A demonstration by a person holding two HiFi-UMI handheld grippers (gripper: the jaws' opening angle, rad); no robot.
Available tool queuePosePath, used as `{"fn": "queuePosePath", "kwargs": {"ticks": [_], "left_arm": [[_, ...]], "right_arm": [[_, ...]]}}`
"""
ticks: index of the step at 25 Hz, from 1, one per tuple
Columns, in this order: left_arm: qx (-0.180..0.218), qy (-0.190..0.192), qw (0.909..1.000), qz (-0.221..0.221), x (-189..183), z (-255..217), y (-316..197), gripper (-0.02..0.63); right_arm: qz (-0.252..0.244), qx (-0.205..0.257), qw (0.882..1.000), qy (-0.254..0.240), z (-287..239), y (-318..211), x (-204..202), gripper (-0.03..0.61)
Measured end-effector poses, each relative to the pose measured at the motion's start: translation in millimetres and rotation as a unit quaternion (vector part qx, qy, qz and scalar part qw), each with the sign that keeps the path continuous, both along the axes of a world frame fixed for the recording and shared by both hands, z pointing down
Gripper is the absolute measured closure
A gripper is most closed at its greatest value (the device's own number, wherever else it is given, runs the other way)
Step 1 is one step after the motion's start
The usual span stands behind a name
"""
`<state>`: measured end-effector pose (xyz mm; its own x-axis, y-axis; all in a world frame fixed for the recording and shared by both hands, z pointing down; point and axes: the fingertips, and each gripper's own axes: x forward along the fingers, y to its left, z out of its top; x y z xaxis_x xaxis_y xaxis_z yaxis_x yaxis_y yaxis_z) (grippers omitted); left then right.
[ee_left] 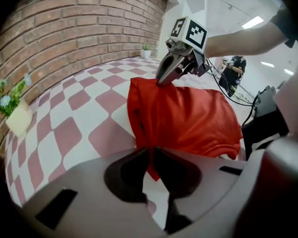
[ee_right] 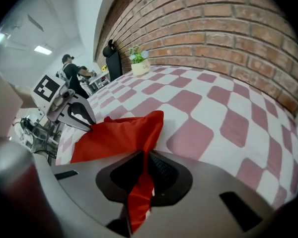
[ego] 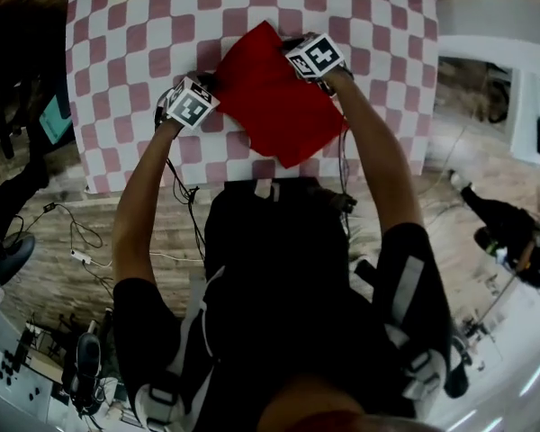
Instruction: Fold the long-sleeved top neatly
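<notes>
On the checked table point(ego: 378, 52), left gripper point(ee_left: 151, 157) and right gripper point(ee_right: 141, 165) each pinch the top point(ego: 283, 106); keeping its edge taut and level should square the fold.

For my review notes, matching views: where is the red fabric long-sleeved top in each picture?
Head view: red fabric long-sleeved top, upper centre, partly folded.
Left gripper view: centre to right.
Right gripper view: lower left of centre.
Shared landmark: pink-and-white checked tablecloth beneath it.
</notes>
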<state>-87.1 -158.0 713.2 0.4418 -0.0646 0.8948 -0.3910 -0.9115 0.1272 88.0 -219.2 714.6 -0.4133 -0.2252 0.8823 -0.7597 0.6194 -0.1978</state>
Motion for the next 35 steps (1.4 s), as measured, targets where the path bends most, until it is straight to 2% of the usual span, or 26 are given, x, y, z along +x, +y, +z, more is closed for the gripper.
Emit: {"fn": "queuePosePath", "kwargs": {"ticks": [3, 8, 14, 19, 27, 35], "left_arm": [[0.009, -0.008, 0.9987, 0.049, 20, 6, -16, 0.569], [0.026, 0.003, 0.9951, 0.096, 60, 0, -39, 0.569], [0.061, -0.028, 0.9804, 0.185, 99, 3, -55, 0.569], [0.09, -0.037, 0.9674, 0.234, 133, 0, -65, 0.569], [0.101, -0.041, 0.9586, 0.263, 168, -2, -69, 0.569], [0.087, -0.041, 0.9628, 0.252, 174, 8, -70, 0.569]], "right_arm": [[0.054, 0.003, 0.999, -0.008, -1, 4, 30, 0.537], [0.136, 0.011, 0.99, -0.032, -7, 15, 69, 0.537], [0.2, 0.012, 0.979, -0.044, -12, 33, 109, 0.538], [0.251, 0.009, 0.966, -0.059, -11, 48, 138, 0.538], [0.292, 0.01, 0.953, -0.078, -8, 61, 166, 0.537], [0.298, 0.006, 0.951, -0.079, 3, 61, 170, 0.537]]}}
